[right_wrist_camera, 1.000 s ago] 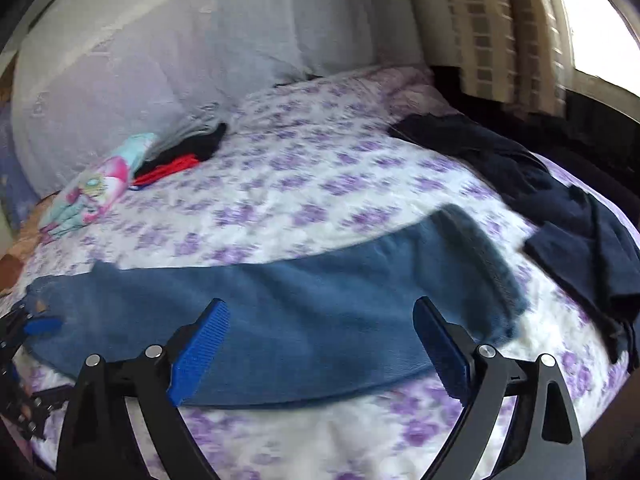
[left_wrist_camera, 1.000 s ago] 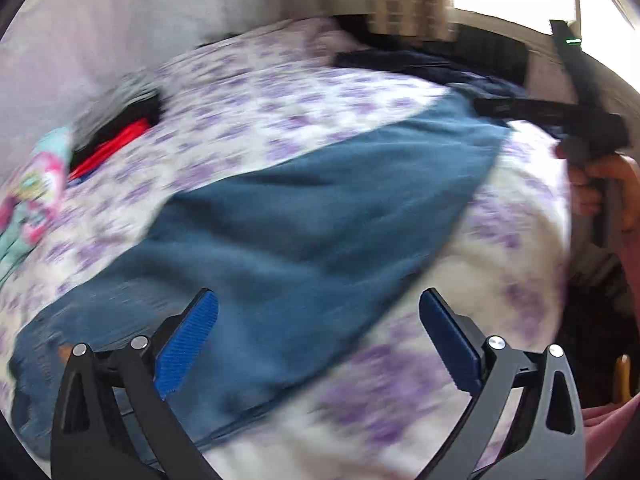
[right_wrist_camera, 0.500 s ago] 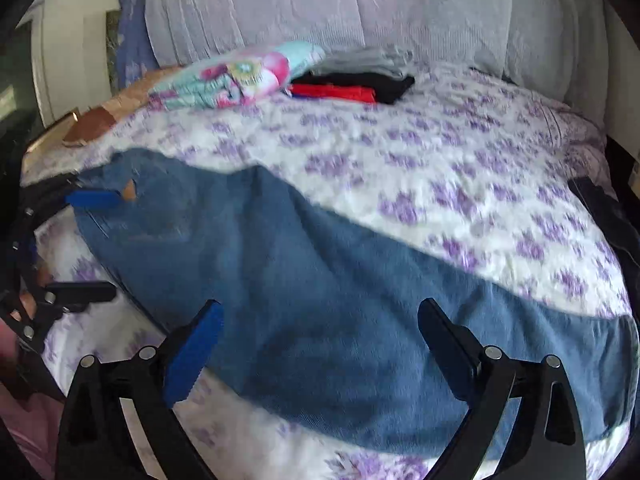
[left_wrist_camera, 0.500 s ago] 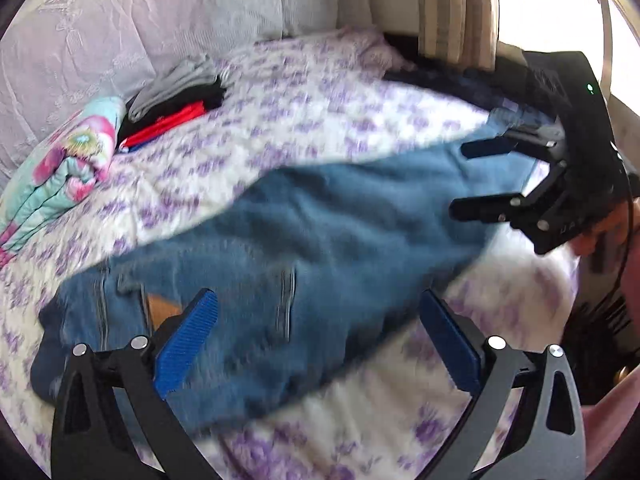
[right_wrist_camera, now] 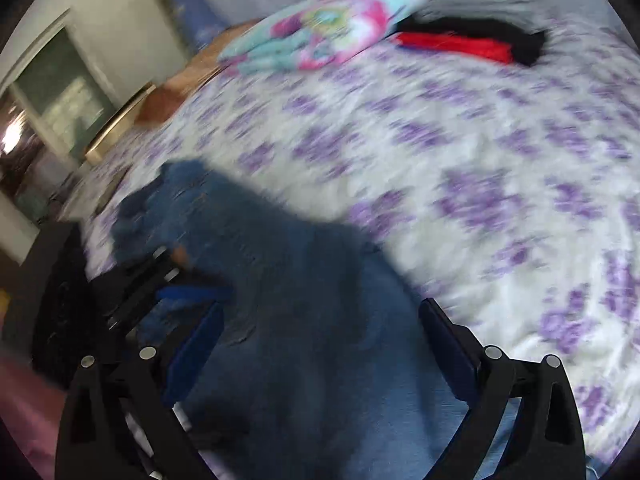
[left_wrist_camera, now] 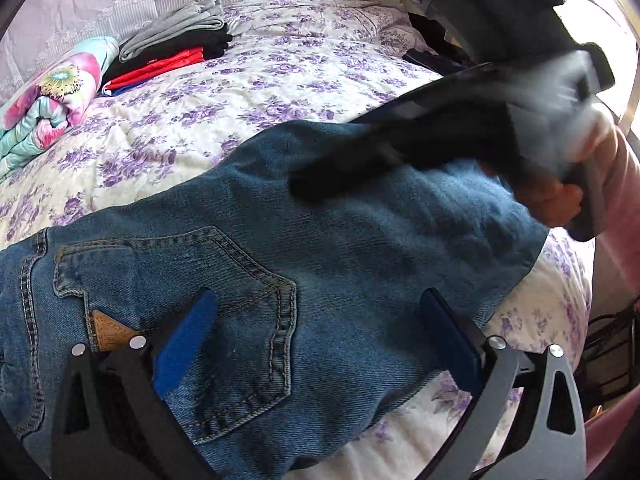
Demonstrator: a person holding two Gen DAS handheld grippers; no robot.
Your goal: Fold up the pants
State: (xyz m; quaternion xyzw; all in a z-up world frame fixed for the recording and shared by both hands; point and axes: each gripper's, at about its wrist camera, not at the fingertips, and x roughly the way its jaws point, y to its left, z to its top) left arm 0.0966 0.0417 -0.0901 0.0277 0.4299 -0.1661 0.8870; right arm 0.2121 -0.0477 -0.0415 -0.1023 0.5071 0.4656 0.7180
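In the left wrist view, the jeans are seen spread across the near part of the bed, directly under and between the blue pads of the left gripper. That gripper's jaws are held wide apart, and nothing is pinched. The right gripper is seen blurred at the right, low over the far leg portion of the denim, gripped by a hand; whether its jaws are parted cannot be told here. The bedspread is white with purple flowers. At the far left, a rolled floral blanket and a stack of folded clothes in grey, black and red are found. A pale lace-patterned backing is seen behind the bed. A back pocket with tan stitching and a brown leather tag is shown facing up.

In the right wrist view, heavily blurred, the jeans are seen beneath the right gripper, whose jaws are spread with nothing held. The left gripper is visible at the near left on the denim. The blanket and the clothes stack are placed at the far side.
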